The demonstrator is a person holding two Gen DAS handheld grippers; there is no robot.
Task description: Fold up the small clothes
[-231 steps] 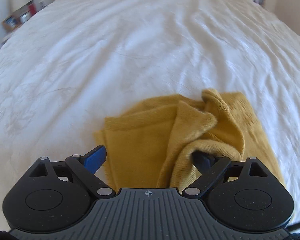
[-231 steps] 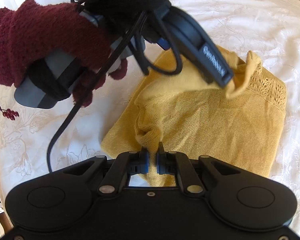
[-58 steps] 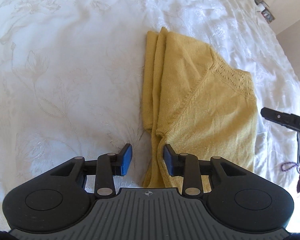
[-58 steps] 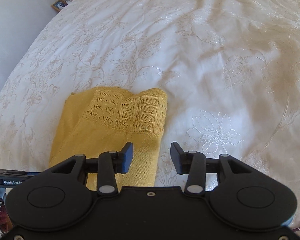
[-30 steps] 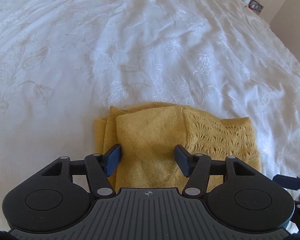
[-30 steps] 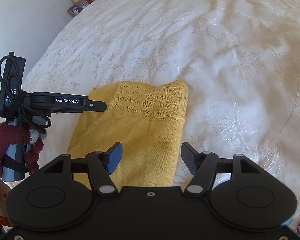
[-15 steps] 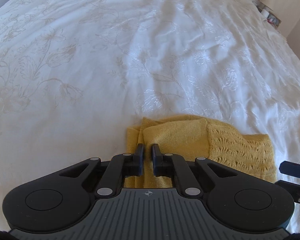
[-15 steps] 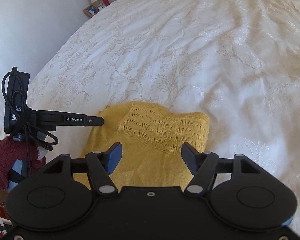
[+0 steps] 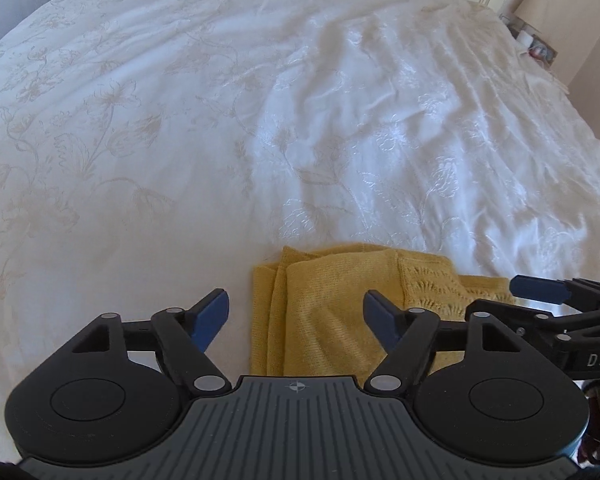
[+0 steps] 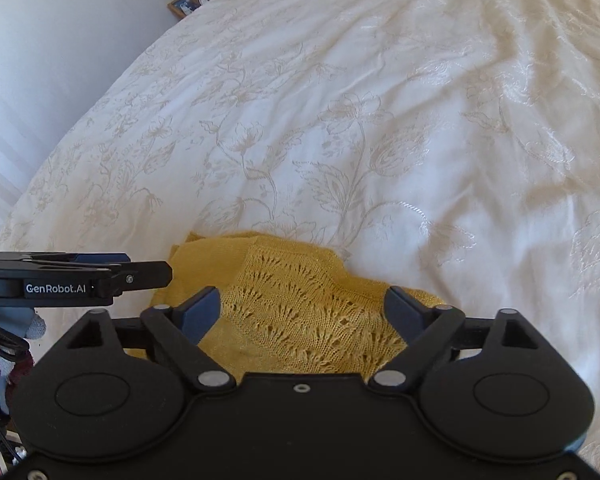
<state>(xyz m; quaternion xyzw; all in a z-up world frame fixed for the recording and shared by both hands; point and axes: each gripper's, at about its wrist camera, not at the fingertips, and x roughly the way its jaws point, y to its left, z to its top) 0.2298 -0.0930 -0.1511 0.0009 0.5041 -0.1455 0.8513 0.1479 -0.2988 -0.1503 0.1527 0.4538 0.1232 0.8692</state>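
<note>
A folded mustard-yellow knit garment (image 9: 324, 304) lies flat on the white bedspread (image 9: 260, 120), its lace-pattern panel on the right. My left gripper (image 9: 296, 312) is open above its left folded edge, holding nothing. My right gripper (image 10: 302, 308) is open over the lace panel of the same garment (image 10: 300, 312), also empty. The right gripper shows at the right edge of the left wrist view (image 9: 540, 290). The left gripper shows at the left of the right wrist view (image 10: 100, 272). The garment's near part is hidden under both grippers.
The embroidered bedspread (image 10: 380, 120) stretches far ahead. A bedside table with framed photos (image 10: 192, 0) stands at the far left corner. Small items (image 9: 540, 46) sit at the bed's far right. A wall (image 10: 60, 40) runs along the left.
My left gripper was shut on the garment's left edge half a second ago and has now opened. Both grippers have drawn back a little. The garment lies still.
</note>
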